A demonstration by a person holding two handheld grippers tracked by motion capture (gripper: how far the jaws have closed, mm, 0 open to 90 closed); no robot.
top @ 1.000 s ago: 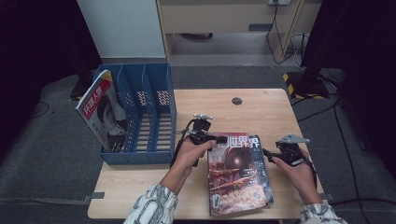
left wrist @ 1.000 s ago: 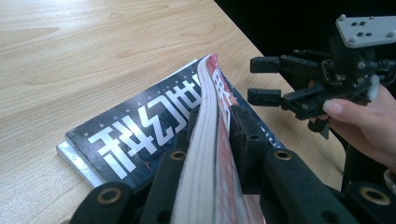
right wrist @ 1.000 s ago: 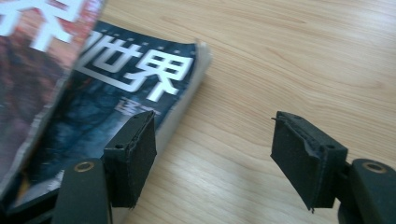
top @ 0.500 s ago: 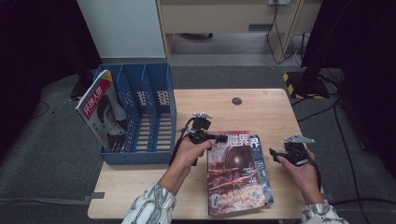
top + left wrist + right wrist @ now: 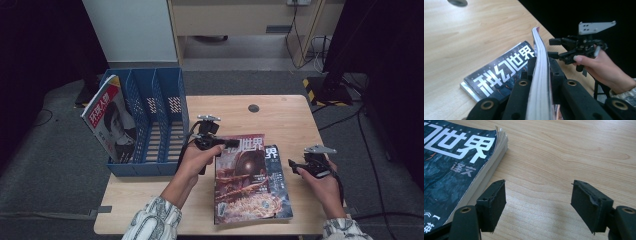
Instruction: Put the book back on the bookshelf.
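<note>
Two magazines stacked; left hand-held gripper pinching top magazine edge; right hand-held gripper spread, empty.

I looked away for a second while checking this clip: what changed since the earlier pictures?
The left gripper, shut on the top magazine, has tilted its edge up. The right gripper drew back, open. The lower magazine and blue file rack stayed put.

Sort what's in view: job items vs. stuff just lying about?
In the job:
- top magazine, clamped in left claw
- lower magazine
- blue file rack
- right claw, open beside the stack

Lying about:
- magazine already in the rack
- dark disc on the table
</note>
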